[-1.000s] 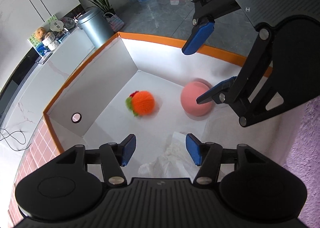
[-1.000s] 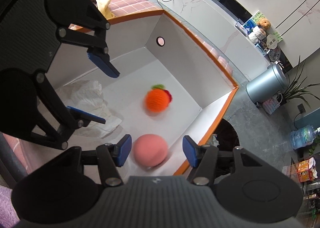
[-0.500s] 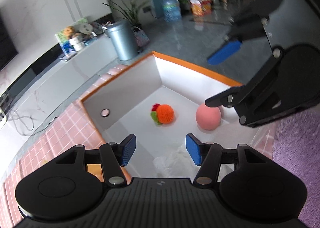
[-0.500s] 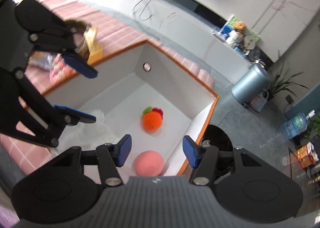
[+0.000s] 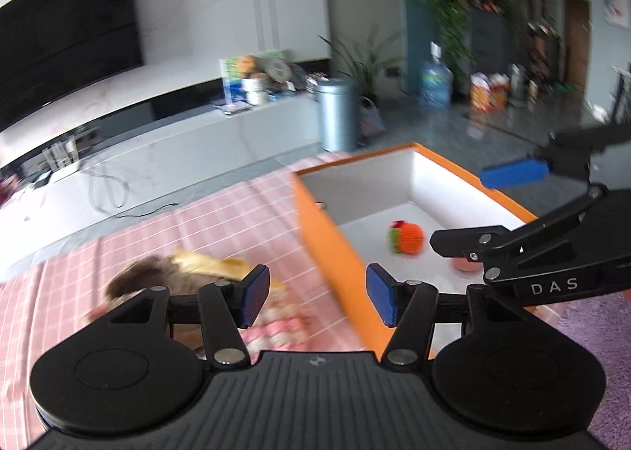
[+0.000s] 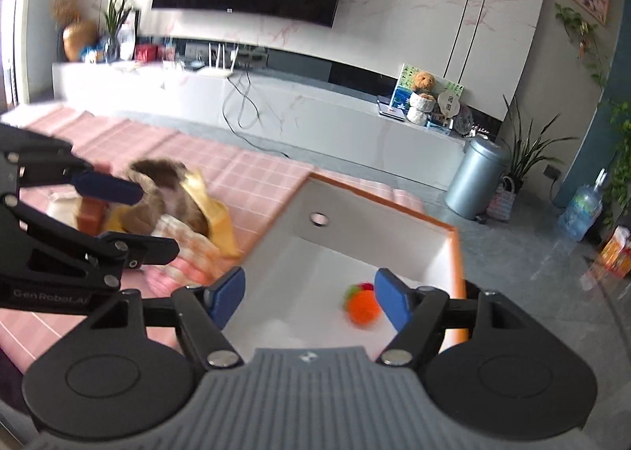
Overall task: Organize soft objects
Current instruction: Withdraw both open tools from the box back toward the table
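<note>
Plush toy [image 5: 165, 276] with brown fur is lying on the pink checked cloth [image 5: 221, 221], beside the orange-rimmed box [image 5: 315, 237] where the crocheted orange [image 5: 408, 239] is sitting. Left gripper [image 5: 317, 294] is hovering above the box's near wall, jaws spread and empty; right gripper [image 6: 309, 298] is hanging over the box, likewise parted. Fetching the plush looks like the next step, calling for a reach leftward.
</note>
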Demonstrator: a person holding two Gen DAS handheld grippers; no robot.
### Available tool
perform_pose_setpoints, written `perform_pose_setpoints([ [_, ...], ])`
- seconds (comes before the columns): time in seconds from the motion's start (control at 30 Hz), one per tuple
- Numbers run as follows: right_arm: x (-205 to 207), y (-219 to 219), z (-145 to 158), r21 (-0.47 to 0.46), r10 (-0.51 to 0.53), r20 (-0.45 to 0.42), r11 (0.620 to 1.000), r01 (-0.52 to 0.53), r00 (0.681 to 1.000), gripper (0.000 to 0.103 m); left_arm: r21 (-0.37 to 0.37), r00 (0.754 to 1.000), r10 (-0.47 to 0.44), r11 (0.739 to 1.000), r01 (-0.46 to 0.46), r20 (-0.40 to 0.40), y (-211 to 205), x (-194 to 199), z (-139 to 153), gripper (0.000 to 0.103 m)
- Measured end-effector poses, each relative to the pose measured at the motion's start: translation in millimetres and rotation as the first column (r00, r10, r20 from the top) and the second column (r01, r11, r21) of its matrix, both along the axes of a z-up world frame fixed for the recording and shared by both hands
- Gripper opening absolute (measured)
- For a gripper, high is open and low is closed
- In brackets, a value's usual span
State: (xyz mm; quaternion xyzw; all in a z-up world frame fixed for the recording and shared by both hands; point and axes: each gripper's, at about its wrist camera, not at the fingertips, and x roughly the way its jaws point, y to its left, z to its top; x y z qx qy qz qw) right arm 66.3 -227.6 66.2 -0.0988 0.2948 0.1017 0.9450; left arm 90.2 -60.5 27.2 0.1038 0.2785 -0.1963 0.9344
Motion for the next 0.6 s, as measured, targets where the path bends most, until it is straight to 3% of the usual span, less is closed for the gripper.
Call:
perform_pose_setpoints([
  [0.33, -22, 75, -13, 0.157, -0.021, 0.058, 0.988, 0.011, 0.998, 0.071, -0.100, 0.984, 0.180, 0.979, -0.180, -0.007, 75, -19, -10, 0.064],
  [0.6, -33, 113, -32, 0.166, -0.028, 0.073, 0.986, 0.015, 0.997, 0.072, -0.124, 0.956, 0.290, 0.948, -0.292, -0.036, 123, -33, -26, 0.064],
])
